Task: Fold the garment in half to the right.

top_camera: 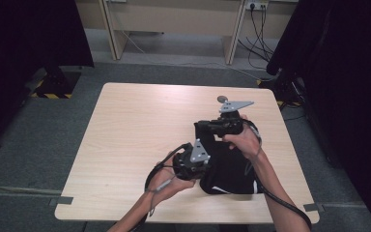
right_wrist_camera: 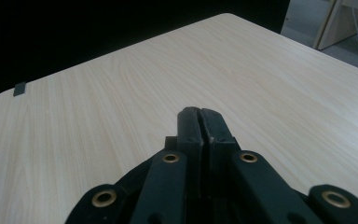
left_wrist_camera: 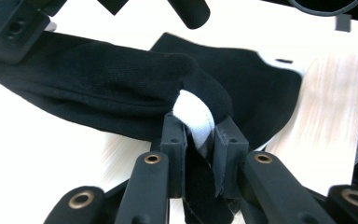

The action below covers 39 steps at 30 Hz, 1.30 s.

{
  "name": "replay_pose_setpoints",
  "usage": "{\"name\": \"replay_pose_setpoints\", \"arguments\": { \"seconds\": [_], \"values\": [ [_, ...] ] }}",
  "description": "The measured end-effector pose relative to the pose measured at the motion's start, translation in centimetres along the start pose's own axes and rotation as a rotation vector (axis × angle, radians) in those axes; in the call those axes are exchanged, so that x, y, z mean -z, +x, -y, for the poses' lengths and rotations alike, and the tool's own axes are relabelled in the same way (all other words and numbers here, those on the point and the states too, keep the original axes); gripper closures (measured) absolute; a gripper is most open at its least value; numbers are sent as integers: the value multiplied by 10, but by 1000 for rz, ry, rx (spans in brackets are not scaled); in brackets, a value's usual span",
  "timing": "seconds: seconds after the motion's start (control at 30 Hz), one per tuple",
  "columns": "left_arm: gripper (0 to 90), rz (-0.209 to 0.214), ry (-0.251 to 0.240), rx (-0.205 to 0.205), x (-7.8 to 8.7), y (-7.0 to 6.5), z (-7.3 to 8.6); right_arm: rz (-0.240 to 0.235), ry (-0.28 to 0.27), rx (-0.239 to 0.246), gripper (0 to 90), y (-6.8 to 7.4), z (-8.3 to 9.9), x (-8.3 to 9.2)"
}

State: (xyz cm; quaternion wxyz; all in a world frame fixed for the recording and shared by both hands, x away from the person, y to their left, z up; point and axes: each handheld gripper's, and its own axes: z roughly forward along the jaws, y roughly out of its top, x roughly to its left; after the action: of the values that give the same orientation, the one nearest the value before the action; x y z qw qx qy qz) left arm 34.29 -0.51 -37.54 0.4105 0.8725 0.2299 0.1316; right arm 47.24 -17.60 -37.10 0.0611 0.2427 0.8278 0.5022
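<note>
Left gripper [left_wrist_camera: 199, 135] clamped on black garment [left_wrist_camera: 121, 93] at white-lined edge; right gripper [right_wrist_camera: 199, 116] shut at garment's far end, grip unclear. Fabric judged soft, light, limp; best pinched at edges, above table [top_camera: 135, 125].

A pale wood-grain bench [top_camera: 135, 125] with rounded corners is seen standing on grey carpet [top_camera: 24, 150]. Small grey tape tabs [top_camera: 64, 200] are stuck at its near corners. Beyond it, a light wooden desk frame [top_camera: 174, 24] is set against the far wall, and cables [top_camera: 258, 34] are hung from a wall socket [top_camera: 257, 5] beside it. Black curtains [top_camera: 24, 34] are draped at both sides. A yellow-and-black striped strip [top_camera: 53, 95] is laid on the floor at the left.
</note>
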Motion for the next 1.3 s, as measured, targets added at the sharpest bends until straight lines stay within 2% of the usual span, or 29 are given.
{"name": "replay_pose_setpoints", "arguments": {
  "seconds": [0.13, 0.23, 0.3, 0.47, 0.53, 0.6, 0.67, 0.7, 0.73, 0.8, 0.87, 0.93, 1.0, 1.03, 1.07, 1.17, 1.23, 1.3],
  "values": [
    [761, 35, 21, 5, -23, -3, -9, 19, 7, -33, 869, -14, 17, 16],
    [758, 31, 46, -10, -36, -8, -12, 25, 29, -57, 835, -23, 30, 20],
    [753, 43, 58, -10, -44, -10, -13, 29, 48, -69, 760, -27, 38, 22],
    [731, 55, 77, 6, -64, -14, -12, 100, 81, -84, 612, -32, 48, 28],
    [689, 71, 71, 23, -72, -15, -11, 118, 90, -88, 559, -32, 49, 31],
    [601, 110, 48, 13, -77, -18, -10, 164, 119, -81, 490, -31, 48, 34],
    [475, 115, 6, 34, -75, -19, -10, 209, 140, -68, 456, -30, 47, 37],
    [389, 132, -25, 43, -72, -18, -11, 238, 159, -60, 409, -28, 46, 40],
    [353, 140, -65, 74, -62, -17, -13, 260, 176, -51, 390, -26, 46, 42],
    [336, 135, -99, 76, -52, -16, -15, 295, 200, -30, 369, -22, 46, 44],
    [324, 132, -113, 83, -48, -15, -16, 301, 207, -21, 362, -20, 46, 45],
    [303, 120, -121, 79, -41, -14, -15, 346, 238, -11, 332, -15, 46, 46],
    [296, 80, -111, 92, -36, -9, -10, 388, 263, 3, 324, -13, 46, 49],
    [294, 80, -111, 92, -36, -9, -10, 405, 273, -2, 321, -13, 46, 50],
    [291, 57, -90, 104, -37, -5, -2, 423, 282, -7, 320, -14, 46, 51],
    [285, 24, -59, 134, -41, 3, 12, 476, 328, -43, 307, -20, 50, 55],
    [275, -4, -35, 160, -48, 7, 21, 472, 359, -81, 303, -25, 56, 54],
    [266, -12, -20, 165, -52, 10, 25, 473, 376, -115, 303, -30, 62, 52]
  ]
}}
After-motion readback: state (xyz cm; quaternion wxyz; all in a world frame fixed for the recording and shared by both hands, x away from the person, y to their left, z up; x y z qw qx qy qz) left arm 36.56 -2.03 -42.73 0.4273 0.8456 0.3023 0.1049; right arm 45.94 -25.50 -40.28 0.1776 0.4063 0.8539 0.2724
